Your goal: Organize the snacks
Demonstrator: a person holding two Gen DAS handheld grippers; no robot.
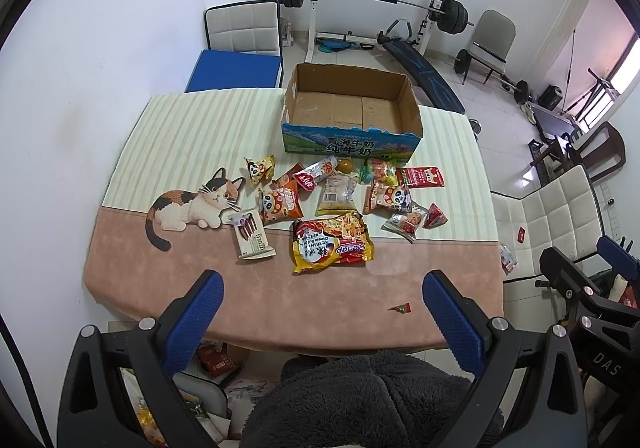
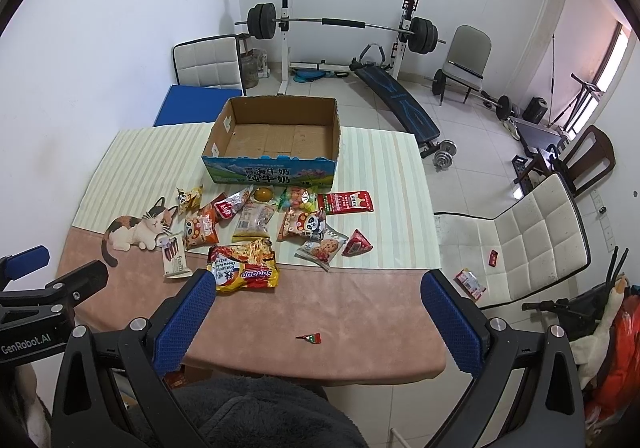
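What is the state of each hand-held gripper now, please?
Left hand-held gripper: open, holding nothing, above the near table edge.
Right hand-held gripper: open, holding nothing, also short of the snacks.

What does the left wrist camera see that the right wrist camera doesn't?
Only the left wrist view shows the open left gripper up close, with the right one at its right edge.

Only the right wrist view shows the open right gripper up close, dumbbells on the floor, and a plush toy at the right edge.

Both show the empty box, the snacks on the table, the noodle pack, the cat picture and the barbell rack.
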